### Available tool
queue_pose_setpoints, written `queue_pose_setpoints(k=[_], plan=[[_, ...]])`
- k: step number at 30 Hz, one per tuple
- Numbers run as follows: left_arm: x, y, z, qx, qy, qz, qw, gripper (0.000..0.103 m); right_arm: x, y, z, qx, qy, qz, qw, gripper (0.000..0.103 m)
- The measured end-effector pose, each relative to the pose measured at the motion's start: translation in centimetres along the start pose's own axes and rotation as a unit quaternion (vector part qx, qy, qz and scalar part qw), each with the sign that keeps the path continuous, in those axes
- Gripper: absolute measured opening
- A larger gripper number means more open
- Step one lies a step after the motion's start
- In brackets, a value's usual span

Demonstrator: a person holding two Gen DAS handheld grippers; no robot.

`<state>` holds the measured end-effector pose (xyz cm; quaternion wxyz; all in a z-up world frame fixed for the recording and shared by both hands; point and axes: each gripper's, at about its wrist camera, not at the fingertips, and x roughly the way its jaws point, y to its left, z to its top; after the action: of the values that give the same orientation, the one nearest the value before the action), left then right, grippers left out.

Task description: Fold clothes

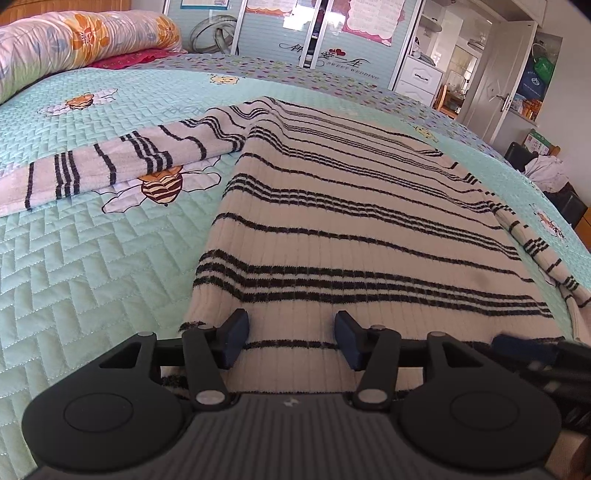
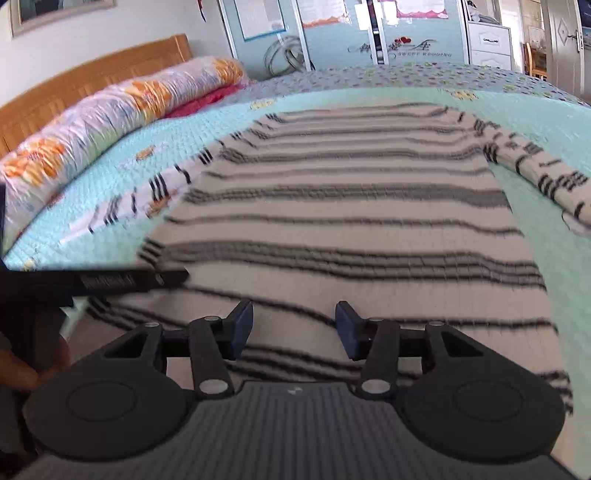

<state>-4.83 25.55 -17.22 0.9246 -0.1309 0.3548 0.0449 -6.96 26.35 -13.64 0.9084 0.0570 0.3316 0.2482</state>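
ribbed striped sweater (image 1: 369, 229) flat | quilted bedspread (image 1: 92, 258); right view blurred, grippers seemingly apart

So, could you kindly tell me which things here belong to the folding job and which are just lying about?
Job:
white ribbed sweater with black stripes
left gripper
right gripper

Lying about:
rolled floral quilt
red cloth
white drawer cabinet

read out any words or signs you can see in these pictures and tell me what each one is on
"SWEET WEDDING" in capitals, under a pair of red hearts, on the wardrobe door behind the bed.
Large handwritten-style characters above it on the same door: too stylised to read.
Pink-bordered posters higher on the wardrobe: print too small to read.
Striped sweater: no label showing.
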Motion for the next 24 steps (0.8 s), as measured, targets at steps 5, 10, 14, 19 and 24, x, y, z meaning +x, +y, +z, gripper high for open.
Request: queue_pose_setpoints(k=[5, 10, 14, 19, 24], plan=[[0.1, -0.1, 0.1, 0.000, 0.003, 0.000, 1.0000, 0.058, -0.3, 0.2, 3.8, 0.030, -0.056, 0.033, 0.997, 0.051], [0.1, -0.3, 0.1, 0.003, 0.004, 0.001, 1.0000, 0.060, 4.0, -2.0, 3.7, 0.081, -0.052, 0.022, 0.995, 0.064], [0.2, -0.4, 0.0, 0.009, 0.002, 0.001, 1.0000, 0.062, 5.6, -3.4, 1.8, 0.100, -0.027, 0.030, 0.994, 0.064], [-0.2, 0.2, -0.2, -0.013, -0.015, -0.014, 0.9997, 0.063, 4.7, -2.4, 2.0, 0.089, -0.036, 0.025, 0.995, 0.064], [-2.8, 3.4, 0.5, -0.082, -0.083, -0.048, 0.9920, 0.050, 5.1, -0.9, 4.5, 0.093, -0.061, 0.070, 0.991, 0.059]])
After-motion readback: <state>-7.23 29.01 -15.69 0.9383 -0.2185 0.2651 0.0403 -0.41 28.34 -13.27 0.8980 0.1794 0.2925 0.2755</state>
